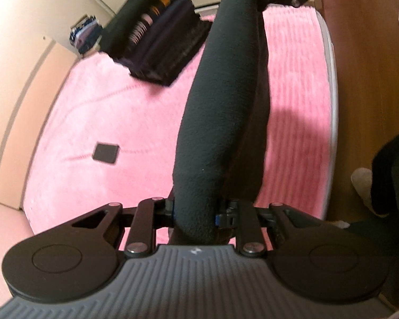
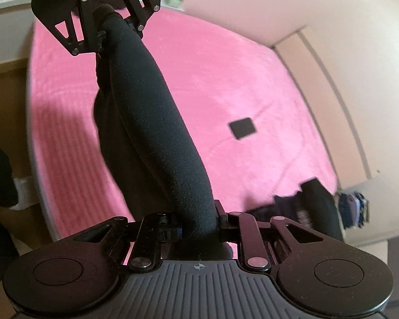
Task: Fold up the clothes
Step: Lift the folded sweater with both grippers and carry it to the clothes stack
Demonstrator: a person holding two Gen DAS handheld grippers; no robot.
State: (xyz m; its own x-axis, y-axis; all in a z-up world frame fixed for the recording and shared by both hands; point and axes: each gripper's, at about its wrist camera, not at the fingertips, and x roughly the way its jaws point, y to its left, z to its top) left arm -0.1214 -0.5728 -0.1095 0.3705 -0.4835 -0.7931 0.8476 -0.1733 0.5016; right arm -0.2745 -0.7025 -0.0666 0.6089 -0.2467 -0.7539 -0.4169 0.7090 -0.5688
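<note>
Right up close, my left claw (image 1: 195, 212) is squeezed shut on one end of a black fleece garment (image 1: 220, 101). Its fingers press the soft cloth from both sides. My right claw (image 2: 199, 230) is pinched shut on the other end in the same way. The garment is bunched into a long thick roll, and it hangs in the air between the two claws, above the bed. A loose dark part of it droops down under the roll.

From the right wrist view I can see the left claw far off at the top, holding its end. From the left wrist view the right claw shows at the top edge, but only partly.

Under the garment is a bed with a fluffy pink blanket (image 1: 106, 111). A small black square thing (image 1: 106, 153) lies flat on the blanket, well apart from the garment. A stack of folded dark clothes (image 1: 159, 34) sits on the far part of the bed. Another little pile of blue and purple cloth (image 1: 85, 36) is near it, by the wall; I cannot tell what it rests on. Beside the bed is a brown wooden floor (image 1: 364, 79).
</note>
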